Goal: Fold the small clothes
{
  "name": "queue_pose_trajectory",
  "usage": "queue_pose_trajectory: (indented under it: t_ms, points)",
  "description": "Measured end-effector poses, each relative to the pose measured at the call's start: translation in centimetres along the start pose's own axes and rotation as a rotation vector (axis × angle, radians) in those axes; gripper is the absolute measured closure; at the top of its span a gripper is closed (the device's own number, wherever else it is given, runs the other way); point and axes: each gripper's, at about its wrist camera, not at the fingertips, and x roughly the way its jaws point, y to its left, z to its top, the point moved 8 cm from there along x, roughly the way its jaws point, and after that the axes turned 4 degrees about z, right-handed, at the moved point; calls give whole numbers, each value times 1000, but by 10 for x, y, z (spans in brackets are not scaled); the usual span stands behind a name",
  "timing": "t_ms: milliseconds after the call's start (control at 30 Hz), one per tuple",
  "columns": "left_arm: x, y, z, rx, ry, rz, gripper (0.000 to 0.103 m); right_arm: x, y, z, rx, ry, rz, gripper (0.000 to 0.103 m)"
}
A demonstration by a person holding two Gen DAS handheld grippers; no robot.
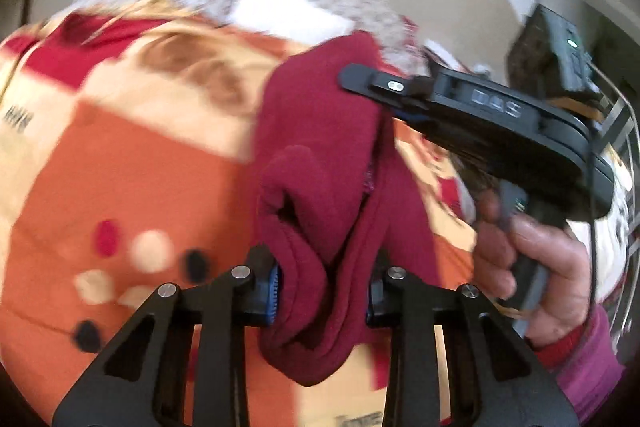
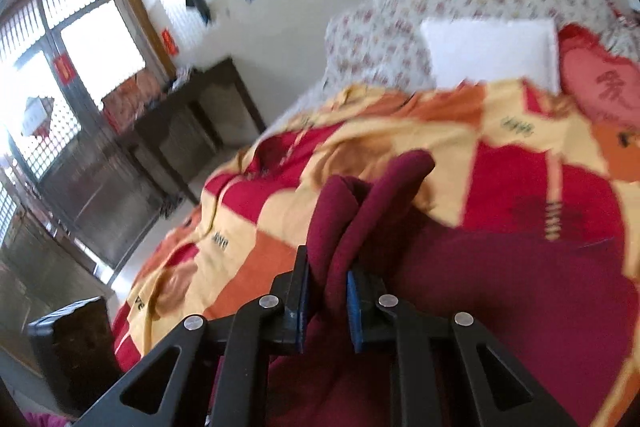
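maroon garment (image 1: 320, 163) stretched lengthwise between grippers, left gripper (image 1: 322, 291) pinching one end, right gripper (image 2: 327, 297) the other

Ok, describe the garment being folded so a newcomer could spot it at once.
Start at the bed with the orange, red and cream patterned quilt. Above it the dark maroon garment is pinched by the left gripper and right gripper. It is the only plain, unpatterned cloth.
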Motion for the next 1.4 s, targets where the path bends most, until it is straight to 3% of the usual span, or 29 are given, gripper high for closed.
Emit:
queue_pose_trajectory:
  t_ms: [100,233,367,533,633,667,700,733,767,833,900,1033,1100,1200,1300,1400]
  points:
    - [14,-50,-4,80,21,-47,75,-44,-31,-3,5,-48,-51,88]
    - [56,-93,-30,145,91,-63,75,-79,-96,-36,84,-49,-151,88]
    - [99,-117,-51,138,171,-94,75,-92,-157,-67,202,-54,-229,89]
    - [113,-128,-58,204,220,-46,74,-91,-193,-85,284,-31,-246,89]
    - [92,-132,-53,219,286,-87,59,-99,-198,-85,303,-26,-241,84]
    - [78,-129,-47,223,278,-99,51,-107,-200,-85,305,-32,-275,77]
    - [63,-123,-39,234,239,-92,45,-120,-199,-82,295,-52,-304,76]
    - [54,-119,-35,246,209,-86,34,-130,-196,-80,285,-77,-298,76]
    - [41,-114,-29,272,166,-79,30,-137,-191,-78,280,-93,-284,76]
    - [29,-104,-23,317,114,-45,30,-149,-170,-72,254,-119,-207,76]
    - [36,-86,-15,326,92,48,30,-146,-142,-72,188,-94,-139,76]
    - [63,-56,-29,245,147,140,30,-121,-88,-98,20,26,-47,76]
    - [81,-46,-40,245,177,186,30,-113,-89,-120,-76,83,-154,76]
    - [93,-42,-49,268,182,225,30,-105,-124,-147,-127,156,-352,76]
    - [96,-43,-52,273,180,249,30,-109,-144,-155,19,121,-282,76]
    - [95,-41,-51,253,183,249,30,-117,-137,-150,28,89,-268,76]
